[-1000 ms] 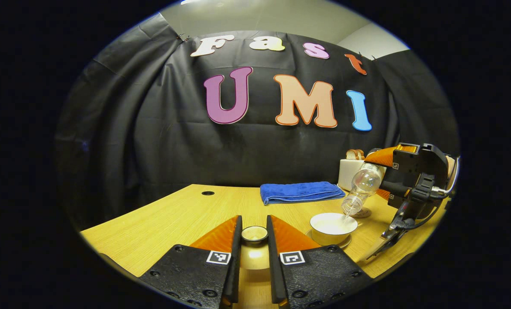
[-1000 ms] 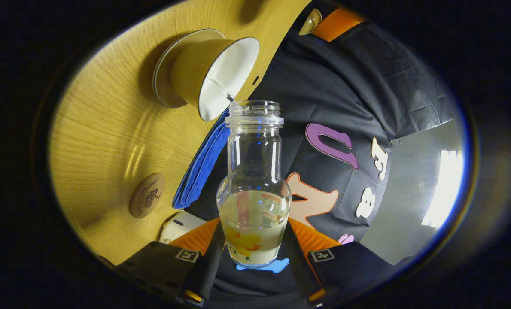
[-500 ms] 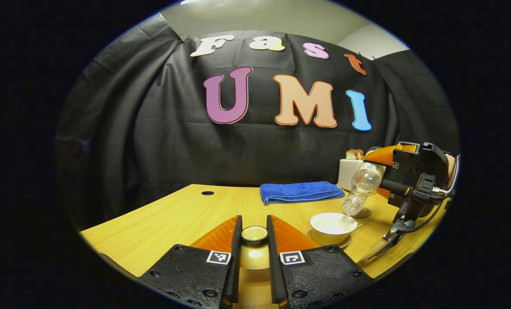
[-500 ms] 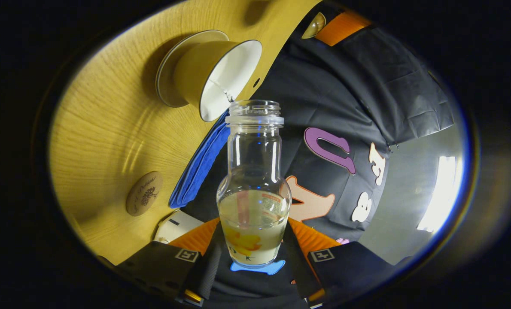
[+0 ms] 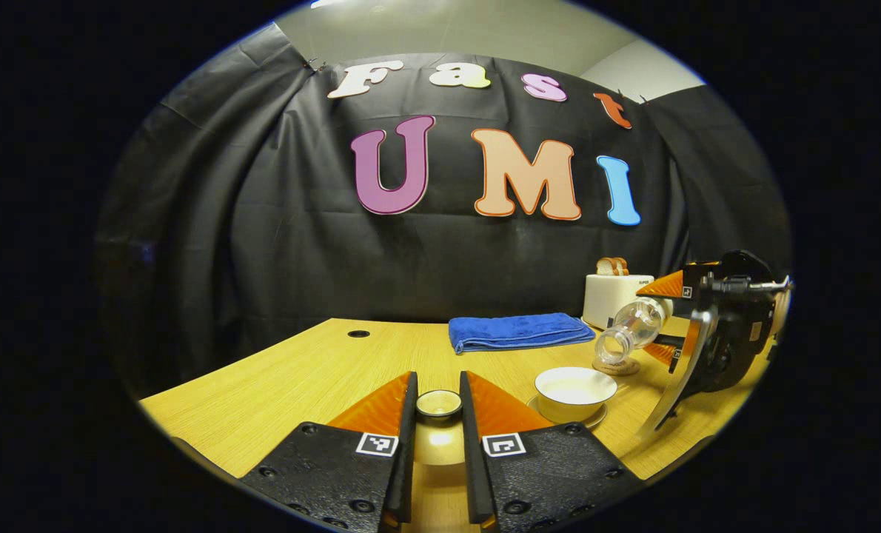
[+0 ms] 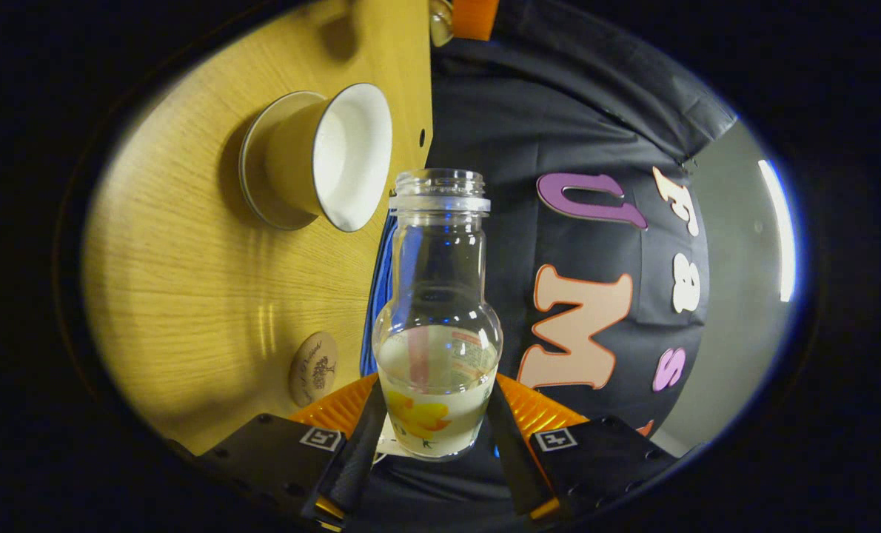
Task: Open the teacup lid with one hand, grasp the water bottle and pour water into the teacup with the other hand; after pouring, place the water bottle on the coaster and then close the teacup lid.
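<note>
Your left gripper (image 5: 438,414): textured black body, visible screws, square white markers. Your right gripper (image 6: 433,433): same black housing, square markers, ribbed finger backs.

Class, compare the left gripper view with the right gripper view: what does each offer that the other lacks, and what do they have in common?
Left gripper view: the toaster holding bread, and a close look at the teacup lid gripped in the left gripper's jaws.
Right gripper view: the pale liquid inside the water bottle, close up between the right gripper's jaws.
Shared: the open teacup, the round coaster, the blue towel, the wooden table and the tilted bottle.
</note>
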Available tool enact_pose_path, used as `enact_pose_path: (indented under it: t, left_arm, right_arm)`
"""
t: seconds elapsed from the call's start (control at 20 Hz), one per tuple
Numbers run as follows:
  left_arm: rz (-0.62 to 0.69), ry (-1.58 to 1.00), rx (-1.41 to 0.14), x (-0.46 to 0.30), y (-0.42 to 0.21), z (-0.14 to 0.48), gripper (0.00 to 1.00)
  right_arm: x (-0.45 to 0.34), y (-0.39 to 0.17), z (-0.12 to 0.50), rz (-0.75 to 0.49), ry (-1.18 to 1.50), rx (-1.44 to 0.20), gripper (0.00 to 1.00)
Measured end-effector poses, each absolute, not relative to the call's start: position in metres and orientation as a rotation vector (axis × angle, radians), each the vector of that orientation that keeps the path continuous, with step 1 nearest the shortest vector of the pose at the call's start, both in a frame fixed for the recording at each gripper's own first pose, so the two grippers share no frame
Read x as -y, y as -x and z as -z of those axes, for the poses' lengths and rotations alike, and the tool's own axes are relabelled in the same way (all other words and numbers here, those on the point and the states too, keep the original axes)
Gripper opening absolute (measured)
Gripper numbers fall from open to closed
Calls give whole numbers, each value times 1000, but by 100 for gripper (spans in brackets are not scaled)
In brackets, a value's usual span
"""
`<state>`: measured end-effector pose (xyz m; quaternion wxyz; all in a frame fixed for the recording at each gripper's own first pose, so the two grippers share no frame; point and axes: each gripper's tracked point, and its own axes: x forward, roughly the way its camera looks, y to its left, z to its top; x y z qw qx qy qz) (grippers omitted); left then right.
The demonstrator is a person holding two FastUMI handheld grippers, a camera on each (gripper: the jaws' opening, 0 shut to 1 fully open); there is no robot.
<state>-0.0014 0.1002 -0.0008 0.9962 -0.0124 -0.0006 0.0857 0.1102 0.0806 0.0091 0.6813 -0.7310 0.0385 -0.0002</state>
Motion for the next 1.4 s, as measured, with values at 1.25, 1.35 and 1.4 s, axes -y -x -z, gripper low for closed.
enact_pose_path:
  t: [1.25,1.35,1.4]
  left_arm:
    - [-180,21,2,-103,1,3,27]
    - [-180,20,2,-103,1,2,27]
    - [-180,20,2,-103,1,2,27]
  right_arm:
    - [-27,-158,-6,-53,104,-223,80]
    - [-23,-165,2,-44,85,-227,80]
    - [-22,-168,7,-37,81,-234,79]
